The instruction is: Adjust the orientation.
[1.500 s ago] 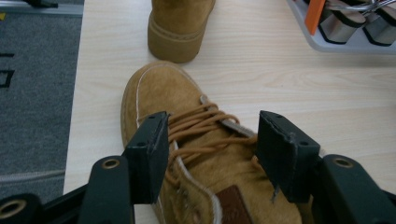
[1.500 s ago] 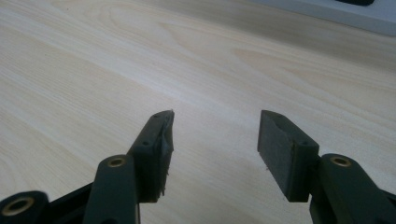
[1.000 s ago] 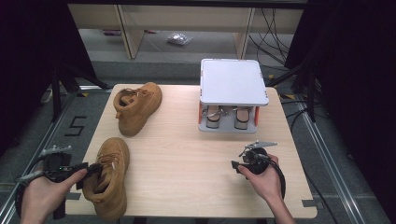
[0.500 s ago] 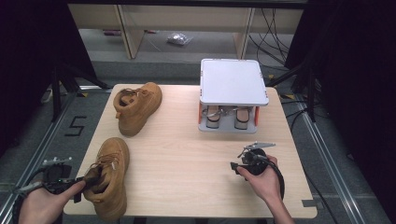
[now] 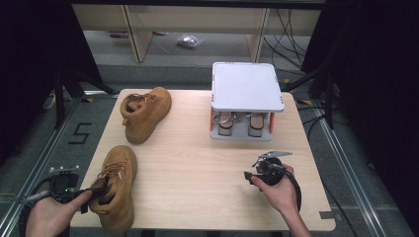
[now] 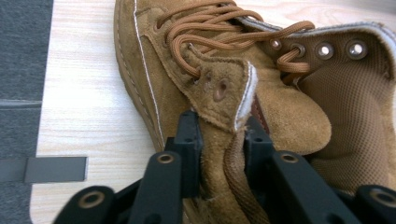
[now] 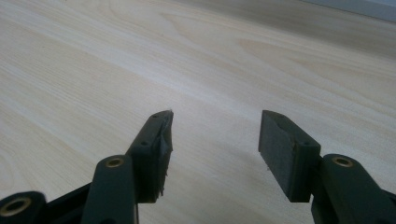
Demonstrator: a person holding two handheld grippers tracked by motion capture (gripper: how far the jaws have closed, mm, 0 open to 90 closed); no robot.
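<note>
My left gripper (image 6: 219, 140) is clamped on the near boot (image 5: 114, 185), jaws narrow on the suede flap at the top eyelets, with a lace end caught between them. That boot lies at the table's (image 5: 197, 163) front left corner, toe pointing away from me, collar toward my hand. The second boot (image 5: 143, 112) sits beyond it, well apart, toward the far left. A white stand (image 5: 247, 98) holding a small pair of shoes is off to the far right of the near boot. My right gripper (image 7: 215, 140) hovers over bare wood near the front right, jaws wide, nothing between them. Judgement: I am shifting the near boot by its flap. The flap is soft and thin, so the hold looks shallow; a hard tug could slip it off or just fold the suede. Better to drag low and slow, keep the sole flat on the table, and bring the right gripper over to steady the heel or collar if the boot starts to twist.
</note>
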